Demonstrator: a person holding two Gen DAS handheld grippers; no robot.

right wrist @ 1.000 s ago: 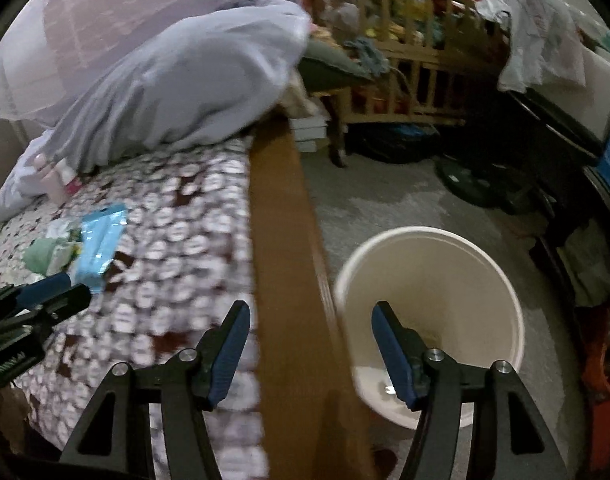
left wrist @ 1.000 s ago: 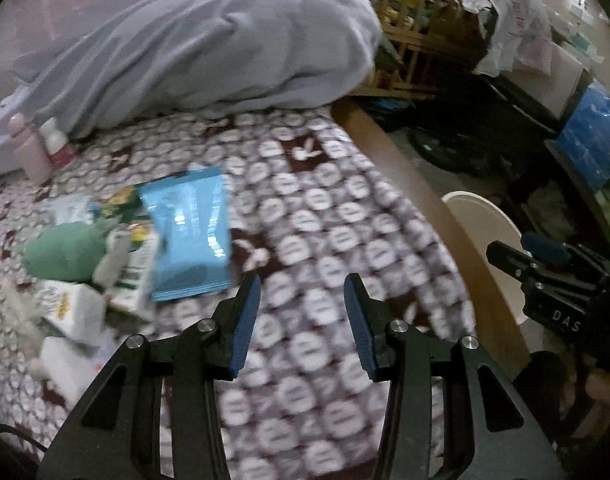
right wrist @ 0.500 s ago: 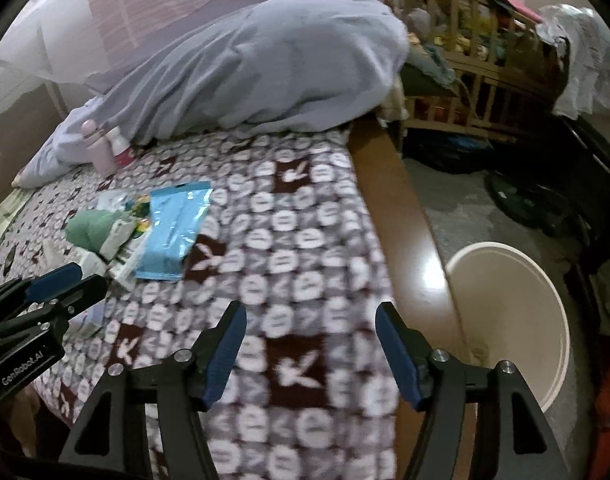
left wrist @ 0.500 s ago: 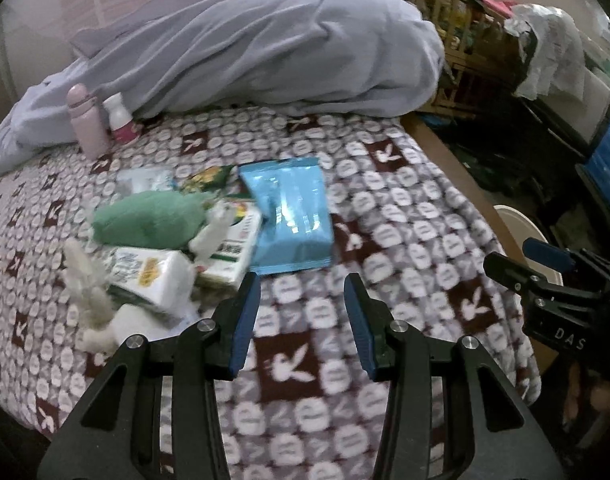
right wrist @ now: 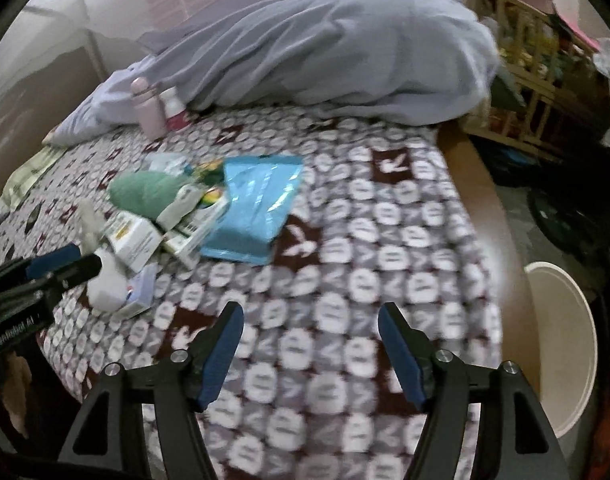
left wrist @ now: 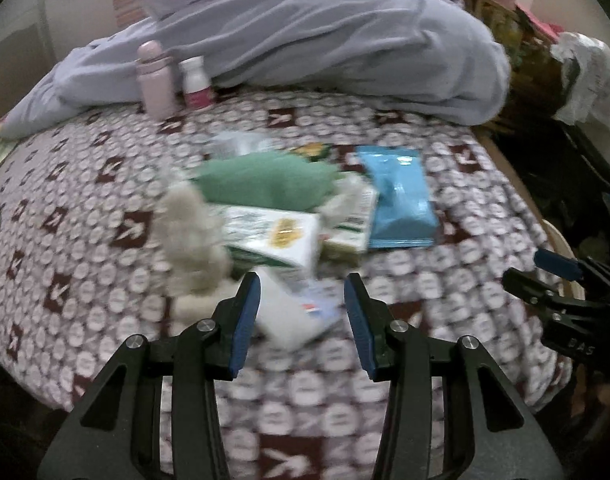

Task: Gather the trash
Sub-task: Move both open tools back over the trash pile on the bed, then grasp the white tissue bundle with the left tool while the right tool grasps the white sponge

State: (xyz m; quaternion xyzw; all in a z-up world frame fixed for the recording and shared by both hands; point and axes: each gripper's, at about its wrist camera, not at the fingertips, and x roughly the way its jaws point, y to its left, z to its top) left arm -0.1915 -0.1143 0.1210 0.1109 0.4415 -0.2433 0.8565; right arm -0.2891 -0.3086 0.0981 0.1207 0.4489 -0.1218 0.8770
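A heap of trash lies on the patterned bedspread (left wrist: 457,272): a blue foil pack (left wrist: 399,200), a green cloth bundle (left wrist: 265,180), white and green cartons (left wrist: 273,236), crumpled tissue (left wrist: 193,236) and a white packet (left wrist: 293,312). My left gripper (left wrist: 302,320) is open and empty, its fingers on either side of the white packet, just above it. My right gripper (right wrist: 309,350) is open and empty over bare bedspread, right of the heap (right wrist: 177,216). The blue pack (right wrist: 253,208) lies ahead of it to the left.
A cream bin (right wrist: 565,344) stands on the floor right of the bed's wooden edge (right wrist: 489,216). A grey duvet (left wrist: 325,40) fills the back of the bed, with a pink bottle (left wrist: 155,76) and a small white bottle (left wrist: 195,84) before it. A wooden crib (right wrist: 537,60) stands at right.
Both grippers have swung left from the bin and bed edge toward the trash heap. My left gripper has come closer, and the white packet now sits between its fingers.
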